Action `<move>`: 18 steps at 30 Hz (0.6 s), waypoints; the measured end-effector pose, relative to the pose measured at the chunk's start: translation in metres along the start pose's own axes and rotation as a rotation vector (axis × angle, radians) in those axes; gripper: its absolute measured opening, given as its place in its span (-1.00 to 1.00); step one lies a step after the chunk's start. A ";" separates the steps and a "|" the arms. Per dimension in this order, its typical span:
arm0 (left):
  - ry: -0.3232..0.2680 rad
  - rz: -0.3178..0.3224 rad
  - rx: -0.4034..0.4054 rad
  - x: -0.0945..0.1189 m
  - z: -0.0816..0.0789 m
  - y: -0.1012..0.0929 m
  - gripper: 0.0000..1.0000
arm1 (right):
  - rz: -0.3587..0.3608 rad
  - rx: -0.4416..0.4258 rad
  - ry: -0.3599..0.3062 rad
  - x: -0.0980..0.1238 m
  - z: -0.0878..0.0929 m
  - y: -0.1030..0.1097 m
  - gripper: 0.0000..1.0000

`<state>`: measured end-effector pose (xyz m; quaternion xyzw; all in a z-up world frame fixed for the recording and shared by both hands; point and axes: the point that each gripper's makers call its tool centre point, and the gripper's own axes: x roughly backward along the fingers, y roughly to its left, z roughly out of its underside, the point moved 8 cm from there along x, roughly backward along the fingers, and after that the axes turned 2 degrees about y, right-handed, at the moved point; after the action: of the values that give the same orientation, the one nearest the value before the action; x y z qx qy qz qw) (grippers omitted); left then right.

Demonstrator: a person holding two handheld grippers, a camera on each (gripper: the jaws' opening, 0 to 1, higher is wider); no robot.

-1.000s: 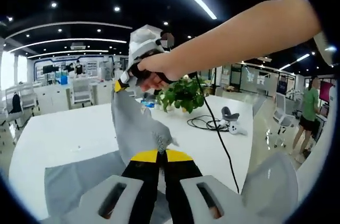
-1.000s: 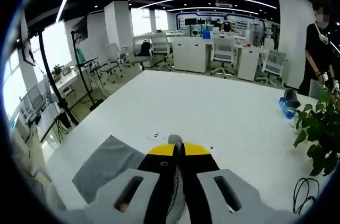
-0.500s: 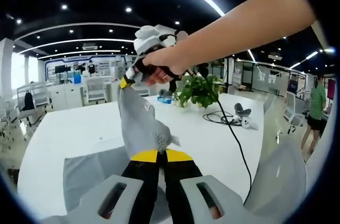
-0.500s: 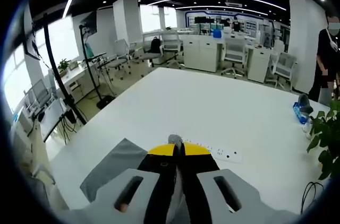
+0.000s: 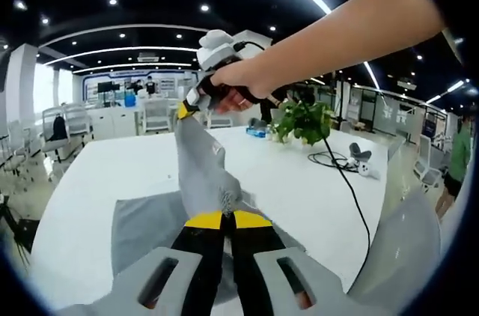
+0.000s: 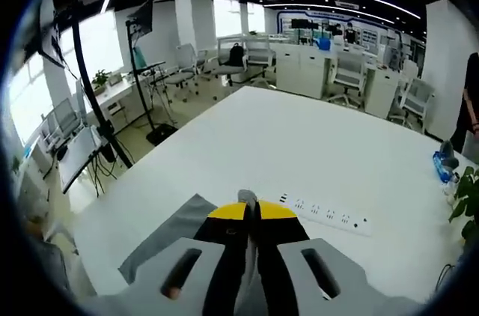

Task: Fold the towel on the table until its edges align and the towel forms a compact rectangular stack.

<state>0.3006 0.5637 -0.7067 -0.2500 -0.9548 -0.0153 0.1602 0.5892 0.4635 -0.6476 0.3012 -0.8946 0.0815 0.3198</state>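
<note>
— Two claws are working on one towel (image 5: 202,174), am I reading that right?

— Yes. It is hanging as a grey strip stretched in the air between them, while its lower part is lying spread on the white table (image 5: 90,174).

— How is it going to handle?

— Judging by the way it is drooping and creasing, it is soft, light and limp, with no stiffness of its own. It will sag wherever it is not being held, so corners and edges are the places to hold if the edges are to line up.

— What is the left claw (image 5: 223,217) doing?

— Its jaws are pressed together on a bunched bit of towel right at the yellow tips.

— And the right claw (image 6: 248,210)?

— In its own view the jaws are closed with a grey nub of cloth poking out between the tips. In the left gripper view it is sitting high up in the person's hand (image 5: 236,84), pinching the upper end of the strip.

— Anything else on the table?

— A power strip (image 6: 322,213) is lying just beyond the right claw's tips, and a potted plant (image 5: 303,121) and a black cable (image 5: 340,162) are sitting farther off.
</note>
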 end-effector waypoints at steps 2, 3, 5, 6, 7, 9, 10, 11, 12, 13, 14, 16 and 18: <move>0.006 -0.018 0.017 0.003 0.007 0.006 -0.95 | -0.008 0.011 0.006 -0.008 0.000 0.006 -0.98; 0.009 -0.024 0.025 0.004 0.010 0.008 -0.95 | -0.010 0.018 0.008 -0.011 0.001 0.009 -0.98; 0.015 -0.040 0.038 0.006 0.016 0.014 -0.95 | -0.011 0.026 0.015 -0.016 0.003 0.013 -0.98; 0.018 -0.048 0.041 0.007 0.019 0.017 -0.95 | -0.011 0.025 0.016 -0.020 0.002 0.014 -0.98; 0.019 -0.052 0.043 0.008 0.021 0.018 -0.95 | -0.011 0.021 0.017 -0.023 0.004 0.015 -0.98; 0.021 -0.064 0.049 0.009 0.025 0.021 -0.95 | -0.013 0.012 0.021 -0.027 0.008 0.018 -0.98; 0.022 -0.071 0.056 0.010 0.027 0.023 -0.95 | -0.014 0.011 0.023 -0.031 0.010 0.019 -0.98; 0.023 -0.079 0.061 0.011 0.031 0.026 -0.95 | -0.016 0.007 0.027 -0.034 0.011 0.021 -0.98; 0.024 -0.084 0.064 0.011 0.032 0.027 -0.95 | -0.020 0.003 0.030 -0.037 0.012 0.022 -0.98; 0.025 -0.088 0.067 0.012 0.034 0.028 -0.95 | -0.021 0.003 0.029 -0.038 0.012 0.024 -0.98; 0.028 -0.090 0.071 0.013 0.036 0.029 -0.95 | -0.023 0.002 0.030 -0.040 0.013 0.026 -0.98; 0.033 -0.098 0.071 0.014 0.041 0.031 -0.95 | -0.027 -0.001 0.031 -0.042 0.013 0.029 -0.98; 0.038 -0.103 0.077 0.015 0.044 0.033 -0.95 | -0.031 -0.006 0.030 -0.045 0.015 0.034 -0.98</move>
<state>0.2910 0.6046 -0.7456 -0.1937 -0.9631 0.0086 0.1867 0.5890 0.5073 -0.6855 0.3128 -0.8852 0.0784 0.3353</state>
